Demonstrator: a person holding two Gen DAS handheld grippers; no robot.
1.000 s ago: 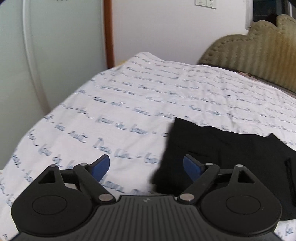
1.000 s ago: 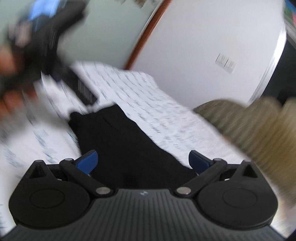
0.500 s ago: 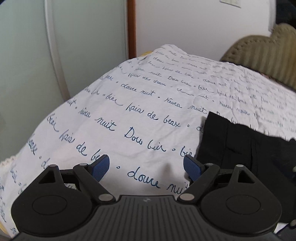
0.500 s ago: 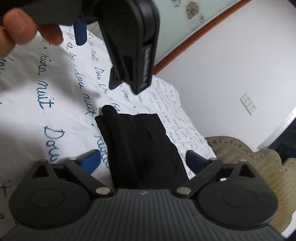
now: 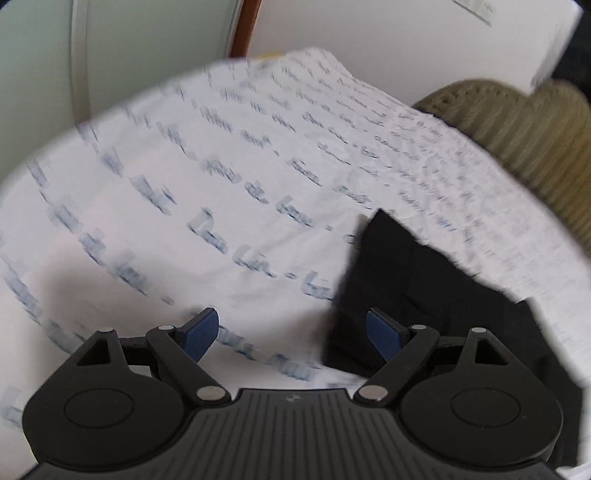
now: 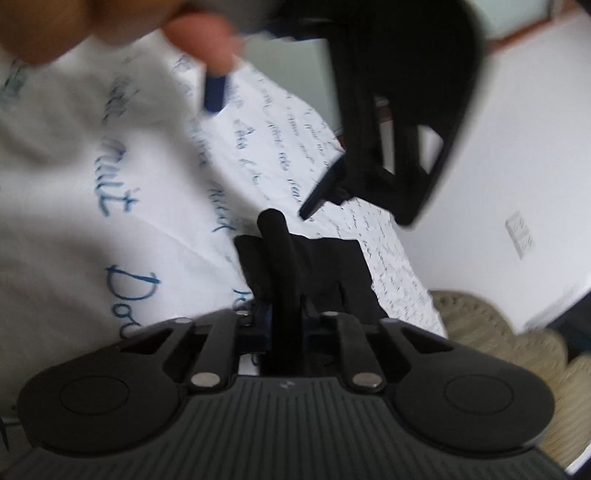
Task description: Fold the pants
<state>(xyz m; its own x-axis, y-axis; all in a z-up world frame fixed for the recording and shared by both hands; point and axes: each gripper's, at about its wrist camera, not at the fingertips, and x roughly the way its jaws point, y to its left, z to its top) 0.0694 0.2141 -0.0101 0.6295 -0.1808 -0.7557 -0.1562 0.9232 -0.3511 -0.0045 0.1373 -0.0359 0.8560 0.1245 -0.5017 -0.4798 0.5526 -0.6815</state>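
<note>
In the left wrist view I am holding the left tool [image 5: 290, 338] with its blue pads standing wide apart and nothing between them. At lower left of that frame is only the printed bedsheet [image 5: 184, 192]; the black pants [image 5: 424, 288] are lying to the lower right, their near corner just in front of the right-hand pad. That corner is what I am judging to be my next pick, so I am thinking of sliding the tool rightward until the hem sits squarely between the pads before squeezing, and not scooping sheet along with it.

In the right wrist view, a hand [image 6: 122, 26] is filling the upper left, carrying the other device across the top centre. Below it, at centre, the right tool [image 6: 284, 328] has just been closing, and its jaws are now clamped on a raised ridge of the pants [image 6: 325, 266], which stands up between them while the rest is lying flat on the bed. The padded headboard [image 6: 498, 332] is at lower right.

To fold cleanly I am wanting both grips level on the same edge, lifting together and keeping the cloth taut. The blur is hiding how many layers the pinch holds.
</note>
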